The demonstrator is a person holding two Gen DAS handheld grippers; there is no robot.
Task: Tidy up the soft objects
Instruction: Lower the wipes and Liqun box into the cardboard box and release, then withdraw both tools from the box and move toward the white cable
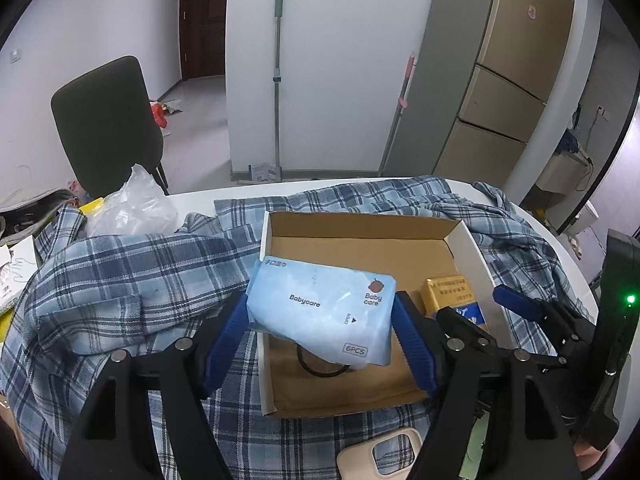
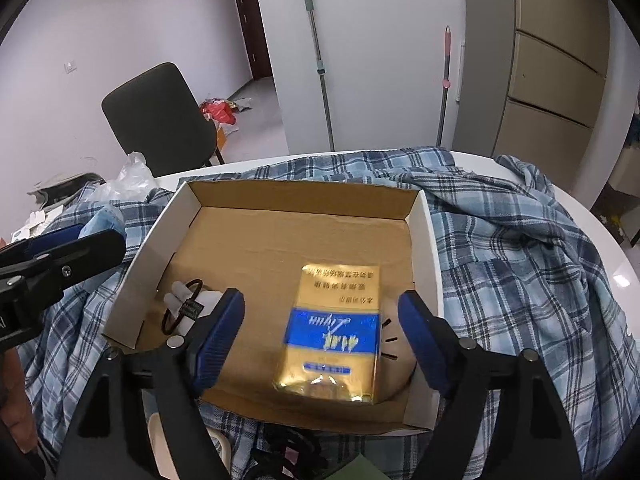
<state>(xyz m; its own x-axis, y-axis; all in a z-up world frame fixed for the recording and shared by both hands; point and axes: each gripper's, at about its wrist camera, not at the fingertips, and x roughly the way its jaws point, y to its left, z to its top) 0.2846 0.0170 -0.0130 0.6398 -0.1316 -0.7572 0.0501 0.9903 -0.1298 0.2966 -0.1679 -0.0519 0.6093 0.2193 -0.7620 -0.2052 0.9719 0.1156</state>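
in the box (image 2: 424, 220), maybe loose: gold pack (image 2: 336, 332)

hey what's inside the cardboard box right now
Inside the cardboard box lie a gold and blue pack and a dark hair tie on something white. The blue wipes pack partly covers the floor beneath it.

The setting was a home, a dining or living area. A tall beige fridge (image 1: 516, 80) stood against the wall, with two mops (image 1: 277, 80) leaning beside it. A dark padded chair (image 1: 108, 120) faced a white table (image 1: 560, 248) draped with a plaid shirt (image 1: 120, 280). A dark wooden door (image 1: 202, 20) showed down a corridor.
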